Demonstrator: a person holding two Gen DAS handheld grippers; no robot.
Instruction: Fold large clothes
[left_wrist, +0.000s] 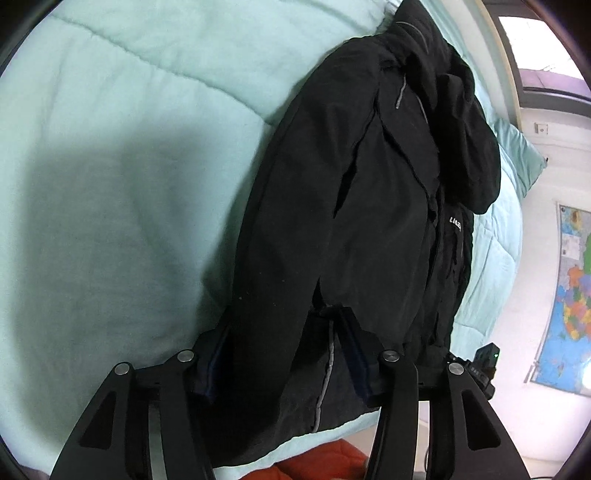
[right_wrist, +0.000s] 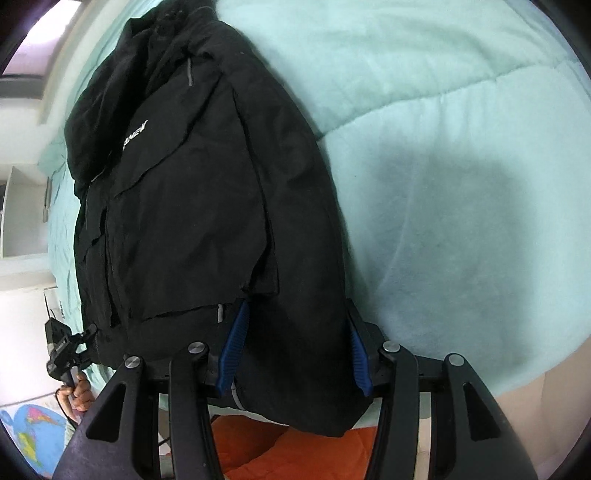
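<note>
Fingers (right_wrist: 236, 332) astride jacket (right_wrist: 192, 192) hem, bed-edge.

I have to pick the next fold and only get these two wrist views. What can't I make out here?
- Left claw, left wrist view: black jacket fills the gap between the fingers; whether the pads press the hem is unclear.
- Right claw, right wrist view: same, cloth covers the contact.
- Sleeves: black on black, layers unreadable.
- Jacket's chest lettering: creased, partly hidden.
- Bed's near edge: blocked by claw frames.

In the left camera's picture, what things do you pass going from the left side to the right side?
Mint-green blanket → black jacket → colourful wall map.
</note>
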